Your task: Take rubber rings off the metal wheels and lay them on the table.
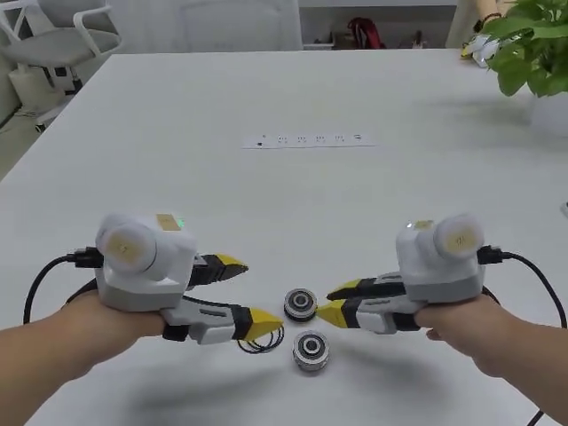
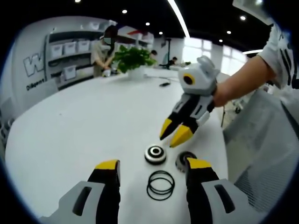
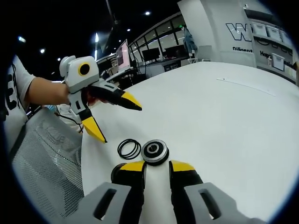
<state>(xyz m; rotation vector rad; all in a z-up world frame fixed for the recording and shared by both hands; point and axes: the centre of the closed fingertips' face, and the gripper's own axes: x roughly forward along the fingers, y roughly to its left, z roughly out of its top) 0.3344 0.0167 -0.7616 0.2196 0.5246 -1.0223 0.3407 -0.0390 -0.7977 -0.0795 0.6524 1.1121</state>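
Two metal wheels lie near the table's front edge: one (image 1: 300,303) (image 2: 155,154) (image 3: 154,151) farther off, the other (image 1: 311,349) (image 2: 185,160) nearer me. A couple of loose black rubber rings (image 1: 262,340) (image 2: 160,185) (image 3: 129,148) lie flat on the table just left of the wheels. My left gripper (image 1: 244,293) (image 2: 153,164) (image 3: 117,122) is wide open with nothing in it, its lower jaw tip above the rings. My right gripper (image 1: 335,300) (image 3: 158,165) (image 2: 173,133) points at the far wheel from the right, its jaws a small gap apart and holding nothing.
A white socket strip (image 1: 308,140) lies in the table's (image 1: 284,204) middle. A potted plant (image 1: 532,44) stands at the back right corner, and office chairs (image 1: 62,35) stand beyond the back left. Black cables (image 1: 40,284) trail from both grippers.
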